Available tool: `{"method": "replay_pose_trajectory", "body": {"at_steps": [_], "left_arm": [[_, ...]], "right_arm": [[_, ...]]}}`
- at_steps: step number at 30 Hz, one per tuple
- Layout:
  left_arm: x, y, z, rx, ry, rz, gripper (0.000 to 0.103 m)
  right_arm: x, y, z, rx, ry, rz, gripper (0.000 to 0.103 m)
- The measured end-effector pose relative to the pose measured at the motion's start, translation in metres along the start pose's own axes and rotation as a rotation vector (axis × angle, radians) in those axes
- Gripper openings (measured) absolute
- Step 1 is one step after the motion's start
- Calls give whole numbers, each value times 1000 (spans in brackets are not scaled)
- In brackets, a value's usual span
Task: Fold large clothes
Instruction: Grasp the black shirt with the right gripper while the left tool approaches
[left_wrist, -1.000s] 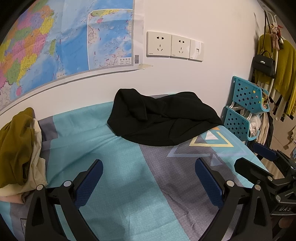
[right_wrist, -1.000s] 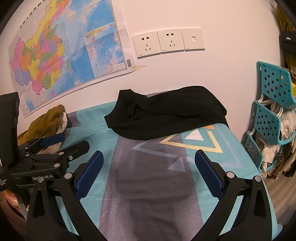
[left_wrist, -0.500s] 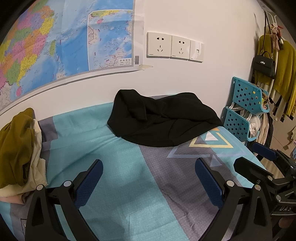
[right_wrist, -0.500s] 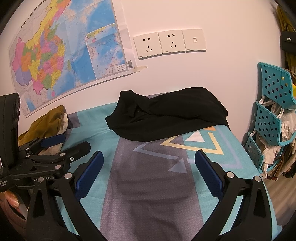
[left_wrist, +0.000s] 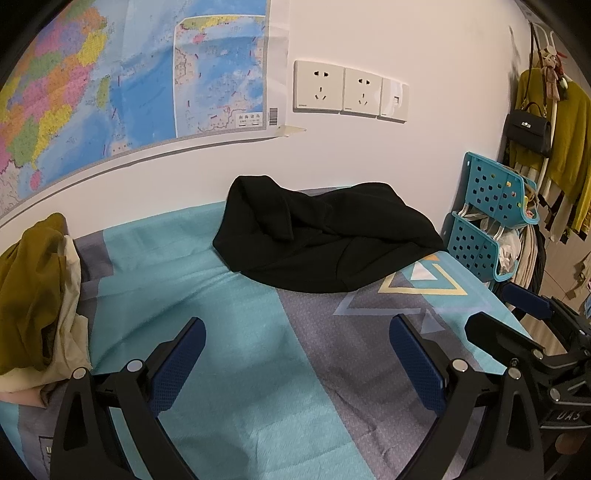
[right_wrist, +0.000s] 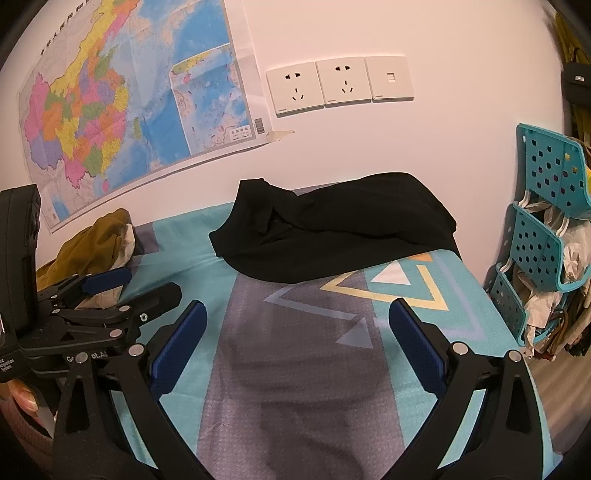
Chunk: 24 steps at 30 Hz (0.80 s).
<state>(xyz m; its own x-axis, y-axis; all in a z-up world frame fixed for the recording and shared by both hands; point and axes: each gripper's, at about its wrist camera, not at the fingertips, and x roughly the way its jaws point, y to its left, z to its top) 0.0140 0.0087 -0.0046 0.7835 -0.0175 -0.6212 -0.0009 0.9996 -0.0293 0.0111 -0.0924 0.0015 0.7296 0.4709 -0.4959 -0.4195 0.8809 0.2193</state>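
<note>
A black garment (left_wrist: 317, 243) lies crumpled on the far side of the bed against the wall; it also shows in the right wrist view (right_wrist: 332, 240). My left gripper (left_wrist: 295, 354) is open and empty, held above the teal and grey bedsheet (left_wrist: 236, 295) well short of the garment. My right gripper (right_wrist: 295, 347) is open and empty, above the grey stripe of the sheet (right_wrist: 295, 369). Each gripper appears in the other's view: the right one at the far right (left_wrist: 509, 314), the left one at the far left (right_wrist: 129, 288).
A pile of olive and cream clothes (left_wrist: 33, 295) sits at the bed's left edge, also in the right wrist view (right_wrist: 96, 243). Teal plastic baskets (left_wrist: 487, 221) stand right of the bed. A map (left_wrist: 110, 92) and wall sockets (left_wrist: 347, 92) are behind.
Both grippers have drifted very slightly; the black garment sits a touch lower in the right wrist view. Nothing was grasped or let go.
</note>
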Motion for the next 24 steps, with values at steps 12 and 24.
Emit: {"method": "replay_pose_trajectory", "body": {"at_steps": [12,24], "left_arm": [[37,32,7,-75,74,61,96],[89,62,22,-118,129,131,96]], "right_arm": [[51,-1,34,-141,47,-5,97],[189,17,92,-427,179,-40,97]]}}
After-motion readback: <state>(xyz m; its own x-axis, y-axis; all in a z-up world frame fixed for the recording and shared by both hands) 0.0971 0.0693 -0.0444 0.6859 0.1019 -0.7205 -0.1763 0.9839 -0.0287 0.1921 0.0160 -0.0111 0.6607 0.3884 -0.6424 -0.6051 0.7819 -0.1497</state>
